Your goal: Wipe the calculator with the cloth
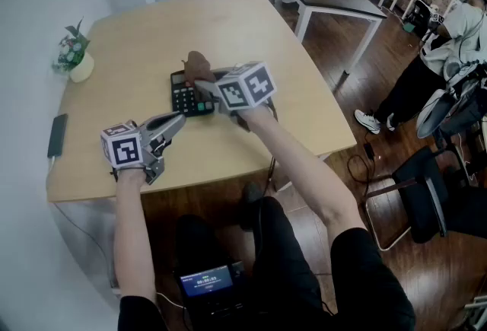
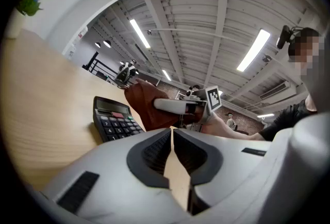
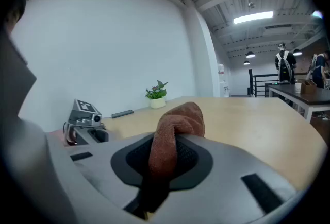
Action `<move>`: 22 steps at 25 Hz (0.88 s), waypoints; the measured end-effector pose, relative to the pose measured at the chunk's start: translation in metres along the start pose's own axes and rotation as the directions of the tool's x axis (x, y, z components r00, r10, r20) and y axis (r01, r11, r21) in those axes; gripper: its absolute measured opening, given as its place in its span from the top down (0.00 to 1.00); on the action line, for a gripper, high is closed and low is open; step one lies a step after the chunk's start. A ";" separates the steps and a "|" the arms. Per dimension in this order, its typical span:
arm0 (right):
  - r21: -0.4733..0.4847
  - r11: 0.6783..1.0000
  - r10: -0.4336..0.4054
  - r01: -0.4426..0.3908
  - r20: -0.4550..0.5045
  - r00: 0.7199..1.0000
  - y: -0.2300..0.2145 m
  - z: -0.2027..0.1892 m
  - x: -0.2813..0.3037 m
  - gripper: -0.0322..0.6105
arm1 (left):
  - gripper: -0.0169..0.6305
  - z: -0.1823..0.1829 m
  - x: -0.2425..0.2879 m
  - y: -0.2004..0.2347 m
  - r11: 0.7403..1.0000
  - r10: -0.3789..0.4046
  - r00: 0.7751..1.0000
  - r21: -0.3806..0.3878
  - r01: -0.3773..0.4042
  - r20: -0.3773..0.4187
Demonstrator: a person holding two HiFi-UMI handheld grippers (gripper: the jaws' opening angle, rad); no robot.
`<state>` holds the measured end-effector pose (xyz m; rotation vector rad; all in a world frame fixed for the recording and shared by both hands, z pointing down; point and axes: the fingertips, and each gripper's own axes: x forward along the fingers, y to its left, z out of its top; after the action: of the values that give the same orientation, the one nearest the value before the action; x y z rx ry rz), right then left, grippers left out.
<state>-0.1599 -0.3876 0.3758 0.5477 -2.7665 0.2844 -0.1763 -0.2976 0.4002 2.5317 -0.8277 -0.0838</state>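
Cloth (image 1: 197,63) bunches clamped in the right gripper (image 1: 202,85), arm stretched forward and tipped down over the calculator (image 1: 183,100) on the table (image 1: 137,40) — the left gripper (image 1: 176,122) is held level nearby, jaws together, empty.

- The cloth (image 3: 178,120), pinched between the right gripper's (image 3: 172,141) fingers, is rust-brown.
- Both grippers have pale grey shells, and their ribbed pads (image 3: 133,158) are black.
- Each gripper's cube (image 1: 245,86) is white with black square markers.
- The calculator (image 2: 116,124), ahead of the left gripper's (image 2: 172,130) fingertips, is black with grey keys, one red key and one green.
- The table (image 1: 152,40) is light tan wood grain.
- Beyond the right fingers, the plant (image 3: 156,90) has green leaves and pink flowers in a white pot (image 3: 157,103).
- The phone (image 3: 122,113) near it is dark.
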 end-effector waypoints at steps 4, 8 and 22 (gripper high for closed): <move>-0.061 0.998 -0.015 0.010 -0.075 0.997 -0.015 0.007 0.042 0.88 | 0.97 0.033 -0.022 0.028 0.992 0.117 0.969 -0.062 -0.106 0.217; -0.048 0.999 0.020 -0.026 -0.115 0.993 -0.013 0.008 0.071 0.88 | 0.96 0.049 -0.035 0.056 0.961 0.126 0.924 -0.276 -0.023 0.361; -0.050 0.994 0.085 -0.097 -0.202 0.976 -0.005 0.007 0.097 0.88 | 0.97 0.079 -0.066 0.106 0.876 0.156 0.798 -0.455 0.160 0.581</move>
<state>-0.2451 -0.4264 0.4016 0.3564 -2.5994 0.2607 -0.3038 -0.3676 0.3729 2.0113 -0.8870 -1.0269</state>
